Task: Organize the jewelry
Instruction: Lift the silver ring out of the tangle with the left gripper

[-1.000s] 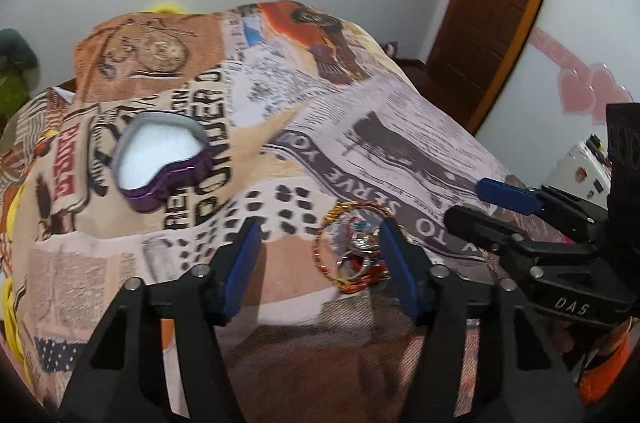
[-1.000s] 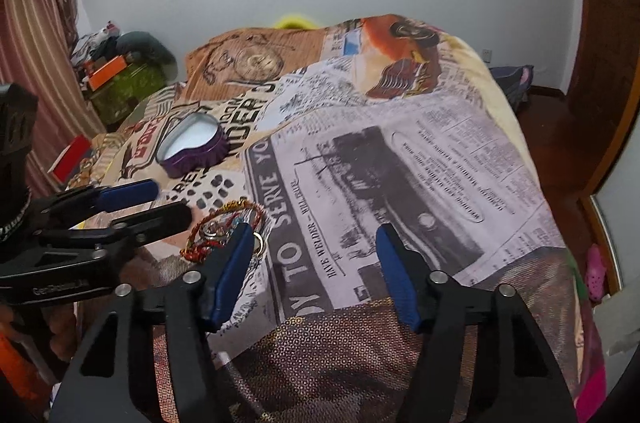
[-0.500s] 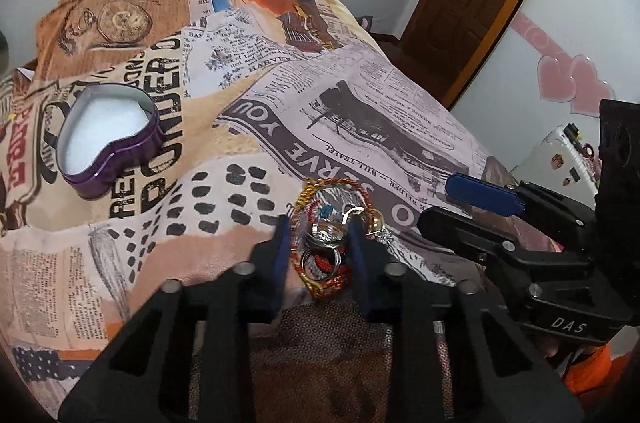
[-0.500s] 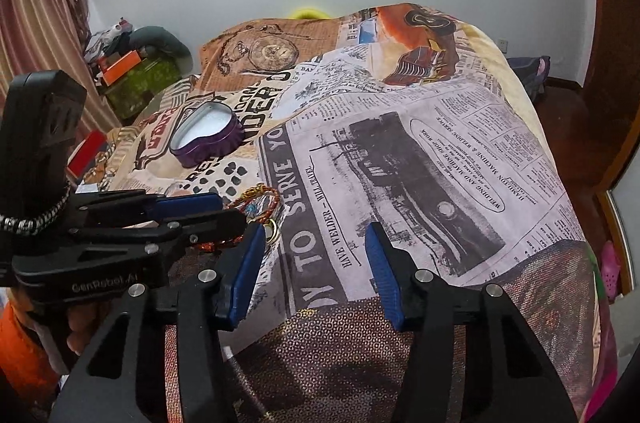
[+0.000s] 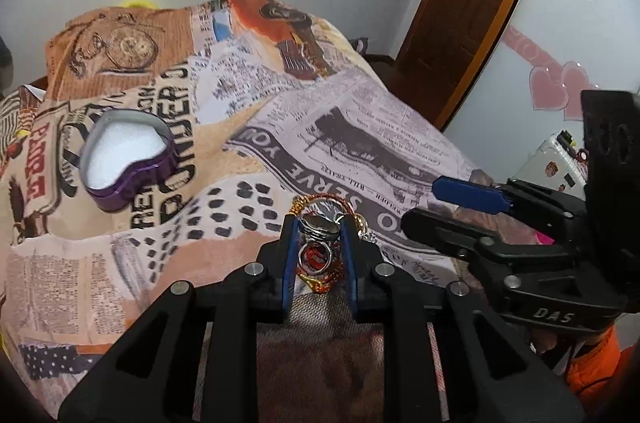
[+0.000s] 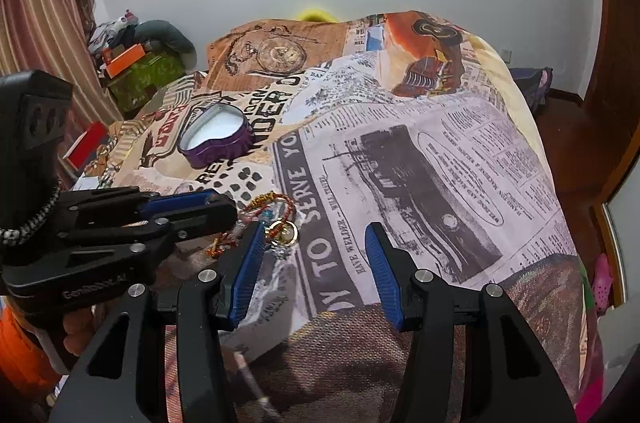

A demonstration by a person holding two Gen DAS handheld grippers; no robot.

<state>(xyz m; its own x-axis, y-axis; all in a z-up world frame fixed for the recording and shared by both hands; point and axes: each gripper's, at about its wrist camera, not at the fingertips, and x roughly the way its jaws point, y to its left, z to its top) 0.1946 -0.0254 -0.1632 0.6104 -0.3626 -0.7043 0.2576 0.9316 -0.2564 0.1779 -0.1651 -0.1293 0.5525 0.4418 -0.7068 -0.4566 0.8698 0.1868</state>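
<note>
Toward the left edge of the bed (image 5: 400, 127), on its newspaper-print cover, sits a purple heart-shaped tin (image 5: 128, 159), open, with a white lining and nothing in it that I can see. To its right, near the bed's near edge, lies the jewelry pile (image 5: 320, 243): red-and-gold bangles, a few metal rings and a bit of chain, all tangled together. The left gripper (image 5: 318, 223) points down into that pile; its blue pads have just been closing and now stand narrow, pinching a silver ring (image 5: 318, 226) between them, with another ring and the bangles just below. Whether the ring is clear of the cover I cannot tell. Just right of the pile hovers the right gripper (image 6: 316, 235), its jaws about half apart with only the printed cover between them, gripping nothing. A person's orange sleeve (image 5: 592, 367) shows behind it.
</note>
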